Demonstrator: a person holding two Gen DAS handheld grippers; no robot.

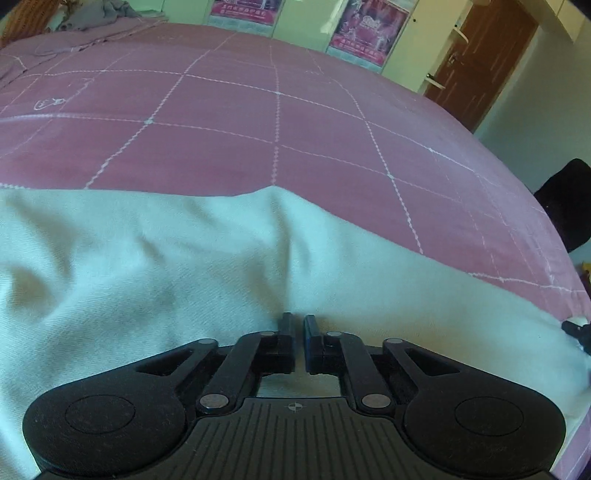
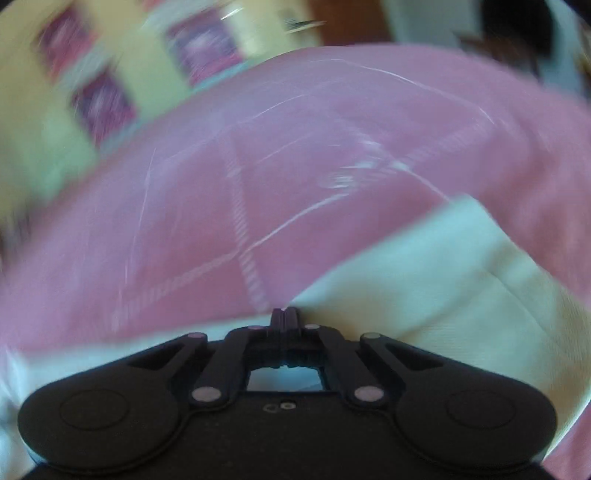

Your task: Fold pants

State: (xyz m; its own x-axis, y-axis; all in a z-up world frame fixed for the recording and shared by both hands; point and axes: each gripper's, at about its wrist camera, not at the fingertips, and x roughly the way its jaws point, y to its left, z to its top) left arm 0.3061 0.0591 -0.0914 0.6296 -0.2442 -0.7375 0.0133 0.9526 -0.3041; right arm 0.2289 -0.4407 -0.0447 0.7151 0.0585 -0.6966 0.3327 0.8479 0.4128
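Note:
The pale mint-white pants (image 1: 147,266) lie spread over the near part of a pink bed cover (image 1: 258,129). My left gripper (image 1: 298,321) has its jaws nearly together, pinching the cloth; a crease runs from the tips up to a peak in the far edge. In the right wrist view, which is blurred by motion, my right gripper (image 2: 284,314) is shut on an edge of the pants (image 2: 424,288), and the cloth stretches away from its tips to the right over the pink cover (image 2: 258,166). A small black tip (image 1: 576,328) shows at the cloth's right corner in the left wrist view.
The pink cover with a white stitched grid fills the bed beyond the pants. A grey heap of clothes (image 1: 92,14) lies at the far left. Posters (image 1: 365,29) hang on pale cupboard doors behind, beside a brown door (image 1: 480,62). A black object (image 1: 569,199) stands off the bed's right edge.

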